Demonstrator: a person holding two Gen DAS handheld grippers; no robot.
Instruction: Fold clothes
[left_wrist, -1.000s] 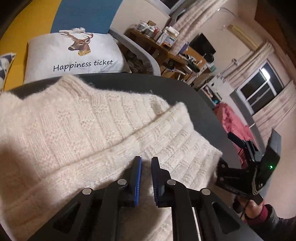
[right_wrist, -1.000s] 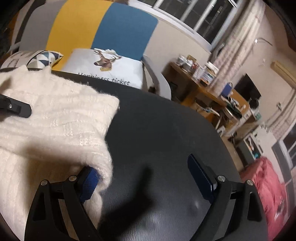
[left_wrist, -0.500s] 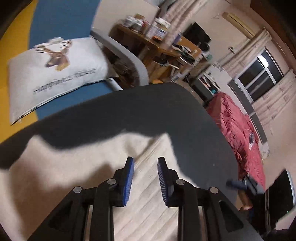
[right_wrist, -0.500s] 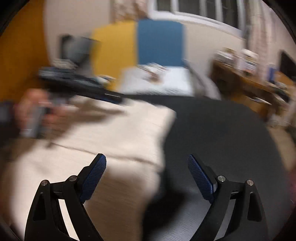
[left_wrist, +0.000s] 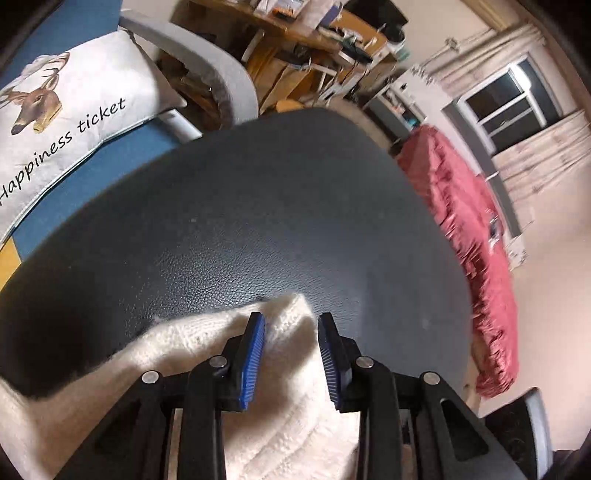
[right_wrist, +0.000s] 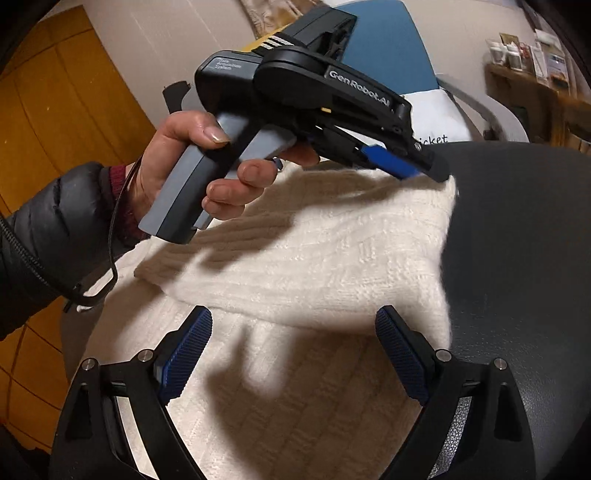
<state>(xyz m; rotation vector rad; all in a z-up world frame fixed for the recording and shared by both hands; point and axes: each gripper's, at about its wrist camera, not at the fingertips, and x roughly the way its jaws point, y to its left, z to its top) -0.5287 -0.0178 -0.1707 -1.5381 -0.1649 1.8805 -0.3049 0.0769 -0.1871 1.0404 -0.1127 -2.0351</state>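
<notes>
Cream sweater (right_wrist: 332, 258) lies doubled; your left gripper (left_wrist: 291, 354) is narrowly parted over its 12 o'clock corner, right gripper (right_wrist: 295, 354) wide, empty. Fluffy knit could snag and undo the fold.

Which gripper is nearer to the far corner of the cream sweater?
Left. The left gripper has its jaws open right over that corner of the cream sweater on the black table. The right gripper hangs open above the sweater's near fold.
</notes>
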